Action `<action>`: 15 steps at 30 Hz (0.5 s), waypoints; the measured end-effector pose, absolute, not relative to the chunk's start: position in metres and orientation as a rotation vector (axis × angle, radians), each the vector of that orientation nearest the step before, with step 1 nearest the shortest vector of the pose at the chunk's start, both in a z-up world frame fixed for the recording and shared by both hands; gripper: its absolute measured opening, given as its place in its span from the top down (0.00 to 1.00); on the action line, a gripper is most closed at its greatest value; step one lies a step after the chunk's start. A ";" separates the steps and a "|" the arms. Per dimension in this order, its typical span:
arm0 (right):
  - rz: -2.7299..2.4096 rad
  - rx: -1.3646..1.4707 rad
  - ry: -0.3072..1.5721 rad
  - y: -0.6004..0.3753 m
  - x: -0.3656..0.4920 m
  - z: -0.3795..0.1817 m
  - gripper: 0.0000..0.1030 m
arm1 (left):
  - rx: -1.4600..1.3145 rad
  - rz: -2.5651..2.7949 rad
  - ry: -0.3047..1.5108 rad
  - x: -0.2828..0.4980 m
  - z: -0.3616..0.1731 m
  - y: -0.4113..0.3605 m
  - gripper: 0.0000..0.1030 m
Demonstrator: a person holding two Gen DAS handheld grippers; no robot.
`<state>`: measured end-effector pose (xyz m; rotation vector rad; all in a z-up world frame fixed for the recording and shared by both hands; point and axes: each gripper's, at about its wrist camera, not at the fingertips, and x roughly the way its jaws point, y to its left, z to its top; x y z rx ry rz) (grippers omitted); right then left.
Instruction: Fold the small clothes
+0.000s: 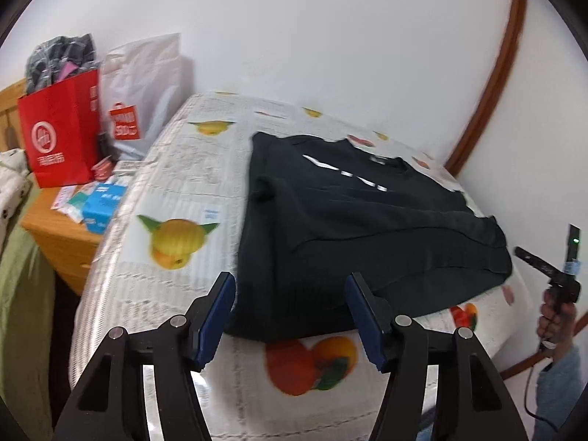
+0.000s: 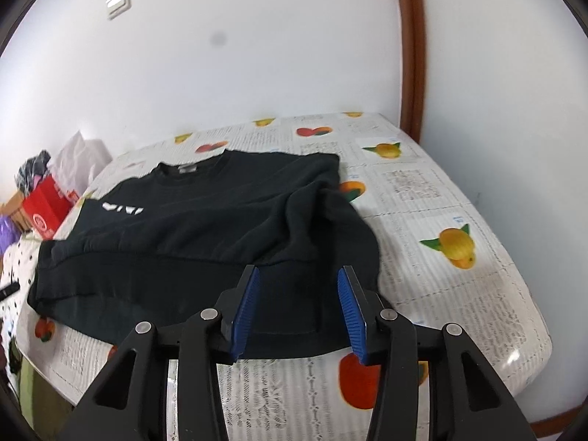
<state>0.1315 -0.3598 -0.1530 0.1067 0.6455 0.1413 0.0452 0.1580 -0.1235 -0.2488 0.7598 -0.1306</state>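
Note:
A black sweatshirt (image 1: 352, 228) with a white chest print lies spread on a table covered in a fruit-print cloth (image 1: 176, 191). It also shows in the right wrist view (image 2: 205, 235), with its right sleeve folded in and bunched. My left gripper (image 1: 290, 312) is open and empty, just above the sweatshirt's near left hem. My right gripper (image 2: 299, 308) is open and empty over the near right hem. The right gripper also shows at the far right of the left wrist view (image 1: 551, 268), held in a hand.
A red paper bag (image 1: 58, 132) and a white plastic bag (image 1: 143, 84) stand on a wooden nightstand (image 1: 62, 235) left of the table, with small boxes (image 1: 103, 202). White walls stand behind, with a brown door frame (image 2: 409, 47) at the right.

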 end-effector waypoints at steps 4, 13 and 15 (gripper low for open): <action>0.149 0.134 0.678 -0.355 0.135 -0.168 0.57 | -0.271 -0.166 0.813 0.061 -0.136 0.147 0.44; 0.170 0.214 0.689 -0.357 0.148 -0.188 0.57 | -0.363 -0.236 0.907 0.095 -0.160 0.133 0.64; 0.158 0.213 0.703 -0.355 0.157 -0.191 0.57 | -0.402 -0.218 0.920 0.100 -0.163 0.133 0.71</action>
